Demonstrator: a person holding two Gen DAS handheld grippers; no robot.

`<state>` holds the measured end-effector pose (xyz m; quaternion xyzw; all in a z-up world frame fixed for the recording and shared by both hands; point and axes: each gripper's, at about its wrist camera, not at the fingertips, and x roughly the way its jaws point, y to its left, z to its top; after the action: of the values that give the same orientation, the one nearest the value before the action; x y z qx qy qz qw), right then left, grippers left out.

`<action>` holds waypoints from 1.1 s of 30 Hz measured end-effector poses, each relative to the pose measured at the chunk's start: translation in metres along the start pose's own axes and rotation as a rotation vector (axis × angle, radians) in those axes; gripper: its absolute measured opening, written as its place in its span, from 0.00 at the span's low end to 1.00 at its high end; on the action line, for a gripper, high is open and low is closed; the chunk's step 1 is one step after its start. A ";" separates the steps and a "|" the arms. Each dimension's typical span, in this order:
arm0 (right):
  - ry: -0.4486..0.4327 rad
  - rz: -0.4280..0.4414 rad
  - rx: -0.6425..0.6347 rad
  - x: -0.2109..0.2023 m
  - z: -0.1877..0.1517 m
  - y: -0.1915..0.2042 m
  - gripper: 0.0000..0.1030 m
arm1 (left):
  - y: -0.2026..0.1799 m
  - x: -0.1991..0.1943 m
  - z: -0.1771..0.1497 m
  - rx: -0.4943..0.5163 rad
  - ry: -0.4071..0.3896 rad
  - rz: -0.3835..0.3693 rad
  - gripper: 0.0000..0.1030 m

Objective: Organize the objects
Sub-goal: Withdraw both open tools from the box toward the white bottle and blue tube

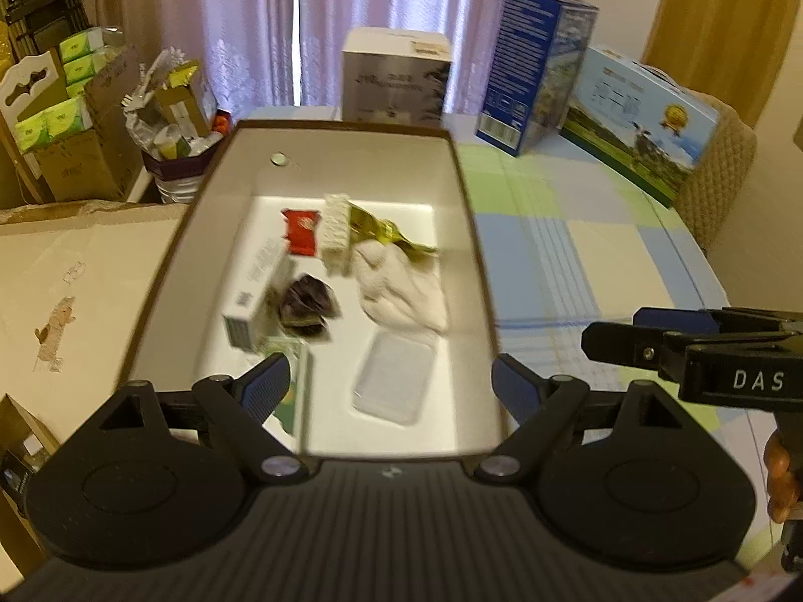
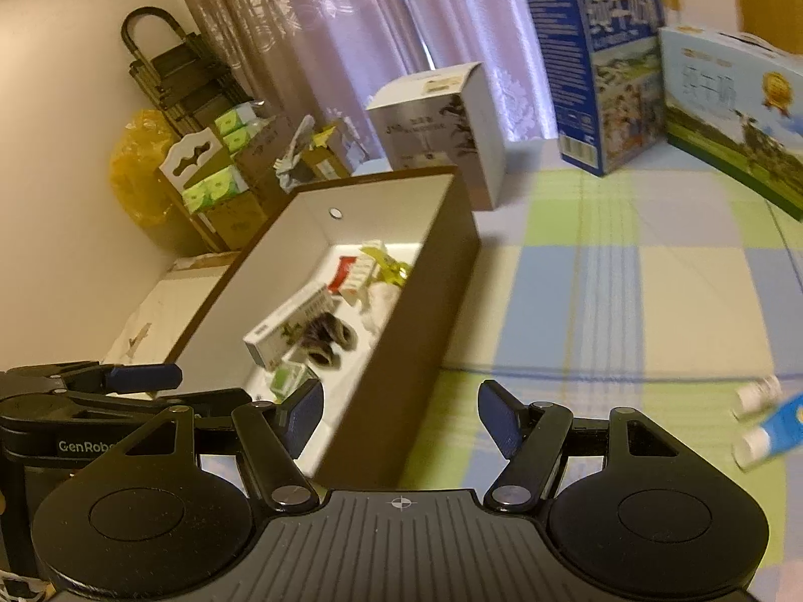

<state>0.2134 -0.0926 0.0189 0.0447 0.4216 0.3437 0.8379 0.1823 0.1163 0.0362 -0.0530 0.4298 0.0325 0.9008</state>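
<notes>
An open box with a brown rim point(image 1: 466, 210) and white inside stands on the checked tablecloth. In it lie a red packet point(image 1: 301, 231), a white block point(image 1: 336, 231), a yellow-green wrapper point(image 1: 386, 231), a white cloth point(image 1: 401, 286), a dark purple bundle point(image 1: 308, 303), a white carton point(image 1: 256, 296) and a clear plastic lid point(image 1: 394, 381). My left gripper point(image 1: 391, 391) hovers over the box's near end, open, with nothing between its pads. My right gripper point(image 2: 401, 414) is open above the box's brown outer wall point(image 2: 426, 301), not touching it. Each gripper shows in the other's view: the right gripper point(image 1: 627, 331), the left gripper point(image 2: 165, 386).
Small white bottles in a blue pack point(image 2: 768, 421) lie on the tablecloth point(image 2: 627, 301) to the right. A grey-white carton point(image 1: 396, 80), a blue carton point(image 1: 537, 70) and a light blue carton point(image 1: 642, 120) stand at the table's far side. Cardboard boxes point(image 1: 75, 276) crowd the left.
</notes>
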 end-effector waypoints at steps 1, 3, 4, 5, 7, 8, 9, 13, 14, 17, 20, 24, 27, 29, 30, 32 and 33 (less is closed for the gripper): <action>0.003 -0.004 0.006 -0.004 -0.004 -0.003 0.64 | -0.005 -0.001 -0.003 0.004 0.004 -0.003 0.82; 0.012 -0.015 0.021 -0.012 -0.012 -0.012 0.64 | -0.017 -0.004 -0.011 0.018 0.014 -0.013 0.82; 0.016 -0.023 0.029 -0.016 -0.016 -0.017 0.64 | -0.023 -0.004 -0.014 0.026 0.020 -0.020 0.82; 0.021 -0.030 0.038 -0.019 -0.019 -0.021 0.64 | -0.030 -0.004 -0.018 0.035 0.026 -0.030 0.83; 0.031 -0.046 0.056 -0.026 -0.027 -0.031 0.64 | -0.043 -0.003 -0.024 0.051 0.042 -0.051 0.83; 0.035 -0.054 0.065 -0.030 -0.030 -0.036 0.64 | -0.049 -0.003 -0.028 0.058 0.048 -0.059 0.83; 0.039 -0.064 0.073 -0.033 -0.033 -0.042 0.64 | -0.055 -0.002 -0.030 0.068 0.054 -0.070 0.83; 0.051 -0.096 0.106 -0.046 -0.044 -0.062 0.64 | -0.078 0.000 -0.036 0.096 0.067 -0.102 0.82; 0.055 -0.102 0.114 -0.050 -0.046 -0.067 0.64 | -0.084 0.001 -0.037 0.103 0.069 -0.111 0.82; 0.064 -0.127 0.141 -0.058 -0.054 -0.081 0.64 | -0.101 0.004 -0.040 0.125 0.076 -0.129 0.83; 0.073 -0.150 0.167 -0.065 -0.059 -0.095 0.64 | -0.116 0.010 -0.041 0.145 0.087 -0.144 0.83; 0.077 -0.176 0.198 -0.073 -0.063 -0.113 0.64 | -0.134 0.019 -0.041 0.169 0.103 -0.159 0.83; 0.081 -0.201 0.222 -0.077 -0.065 -0.128 0.64 | -0.148 0.027 -0.041 0.185 0.116 -0.165 0.83; 0.085 -0.216 0.238 -0.077 -0.067 -0.138 0.64 | -0.156 0.034 -0.041 0.192 0.130 -0.167 0.83; 0.089 -0.223 0.246 -0.077 -0.067 -0.143 0.64 | -0.160 0.038 -0.041 0.197 0.135 -0.168 0.83; 0.096 -0.236 0.256 -0.076 -0.068 -0.152 0.64 | -0.167 0.047 -0.040 0.201 0.155 -0.169 0.83; 0.099 -0.242 0.260 -0.076 -0.068 -0.156 0.64 | -0.171 0.052 -0.040 0.202 0.164 -0.171 0.83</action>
<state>0.2157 -0.2724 -0.0302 0.0847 0.5056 0.1846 0.8385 0.2023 -0.0572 -0.0178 -0.0008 0.4969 -0.0924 0.8629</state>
